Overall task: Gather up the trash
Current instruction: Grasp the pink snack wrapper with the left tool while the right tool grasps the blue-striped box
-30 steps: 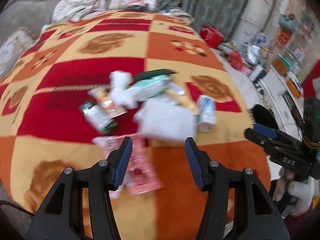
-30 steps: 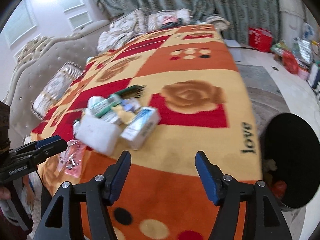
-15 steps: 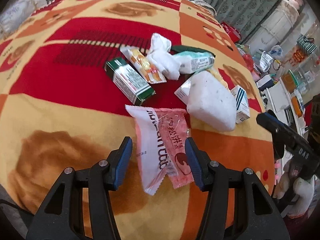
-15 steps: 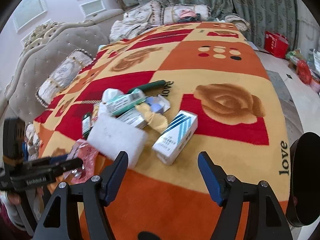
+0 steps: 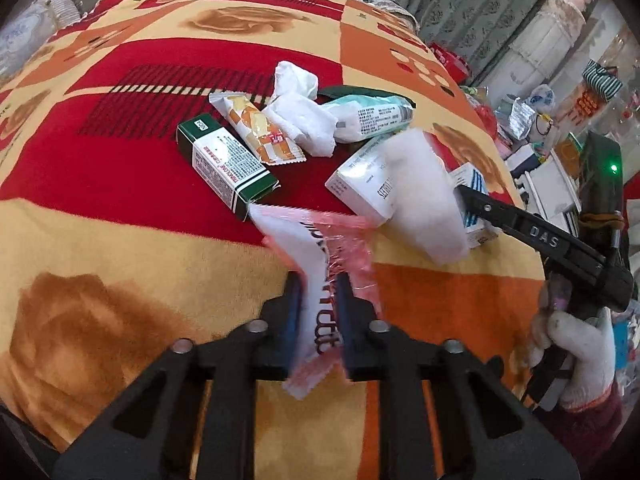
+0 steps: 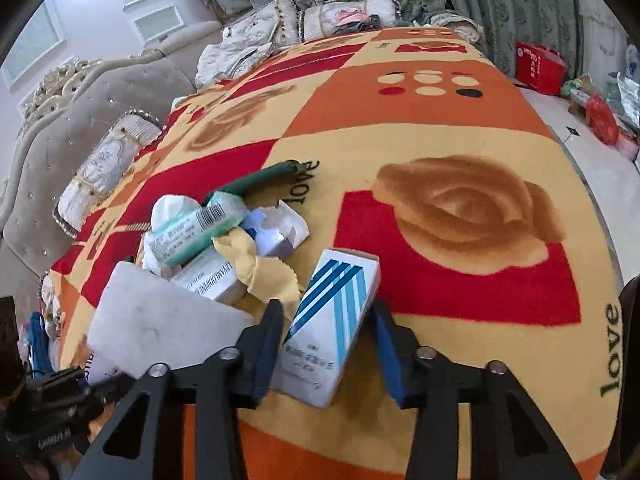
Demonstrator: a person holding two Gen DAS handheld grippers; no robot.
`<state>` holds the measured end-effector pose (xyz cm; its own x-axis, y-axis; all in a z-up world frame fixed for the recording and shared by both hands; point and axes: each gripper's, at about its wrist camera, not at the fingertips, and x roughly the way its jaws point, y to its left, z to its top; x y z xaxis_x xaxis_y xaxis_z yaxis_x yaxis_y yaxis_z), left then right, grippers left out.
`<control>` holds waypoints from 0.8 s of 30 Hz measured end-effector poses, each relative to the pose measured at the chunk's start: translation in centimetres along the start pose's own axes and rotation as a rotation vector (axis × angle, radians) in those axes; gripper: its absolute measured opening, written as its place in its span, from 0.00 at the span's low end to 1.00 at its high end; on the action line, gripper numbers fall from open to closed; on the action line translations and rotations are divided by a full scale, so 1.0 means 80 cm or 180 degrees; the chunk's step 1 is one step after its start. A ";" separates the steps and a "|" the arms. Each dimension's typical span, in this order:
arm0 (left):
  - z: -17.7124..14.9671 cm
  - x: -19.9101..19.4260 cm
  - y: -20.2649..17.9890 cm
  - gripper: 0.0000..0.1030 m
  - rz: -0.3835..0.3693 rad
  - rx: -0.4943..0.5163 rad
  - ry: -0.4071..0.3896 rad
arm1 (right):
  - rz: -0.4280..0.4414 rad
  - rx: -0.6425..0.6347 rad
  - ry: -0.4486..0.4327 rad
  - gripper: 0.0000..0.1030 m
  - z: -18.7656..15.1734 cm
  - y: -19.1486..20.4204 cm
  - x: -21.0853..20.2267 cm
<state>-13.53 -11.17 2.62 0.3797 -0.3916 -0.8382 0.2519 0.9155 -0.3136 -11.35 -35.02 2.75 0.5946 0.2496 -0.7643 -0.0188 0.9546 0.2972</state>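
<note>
On the orange and red blanket (image 5: 120,240) lies a pile of trash. My left gripper (image 5: 318,284) is shut on a pink and white wrapper (image 5: 316,248), whose far end is still on the blanket. My right gripper (image 6: 328,312) straddles a blue-striped white box (image 6: 332,320) with its jaws closing; a small gap still shows at the right pad. In the left wrist view a gloved hand (image 5: 576,344) holds that gripper. A white foam block (image 6: 160,320) lies just left of the box. A green box (image 5: 224,164), an orange snack wrapper (image 5: 260,128), crumpled tissue (image 5: 304,116) and a teal packet (image 5: 372,114) lie behind.
A black bin (image 6: 631,340) stands off the bed's right edge. Pillows (image 6: 104,164) line the padded headboard on the left. A red bag (image 6: 538,68) and clutter sit on the floor beyond the bed. Curtains hang at the back.
My left gripper came down over the pink wrapper and closed on it. My right gripper moved forward to the blue-striped box and its jaws narrowed around it.
</note>
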 end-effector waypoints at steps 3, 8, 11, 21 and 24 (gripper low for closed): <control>0.000 -0.007 0.000 0.10 -0.0115 0.0003 0.0042 | 0.0005 -0.0082 -0.0070 0.34 -0.004 -0.002 -0.020; -0.003 -0.035 -0.009 0.09 -0.0208 0.0118 -0.0027 | -0.0033 -0.0210 -0.0175 0.33 -0.016 -0.009 -0.058; 0.000 -0.053 -0.014 0.09 -0.0275 0.0134 -0.0061 | -0.0029 -0.0183 -0.0227 0.33 -0.023 -0.019 -0.077; 0.013 -0.112 -0.063 0.09 -0.0478 0.0383 -0.0318 | -0.0019 -0.0111 -0.0377 0.33 -0.038 -0.040 -0.121; 0.017 -0.110 -0.082 0.09 -0.0562 0.0429 -0.0306 | -0.0044 -0.0105 -0.0412 0.33 -0.043 -0.046 -0.132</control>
<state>-17.30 -13.84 12.67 0.4005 -0.5574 -0.7273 0.4361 0.8140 -0.3837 -20.33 -40.58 7.79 0.6938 0.2155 -0.6872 -0.0352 0.9632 0.2665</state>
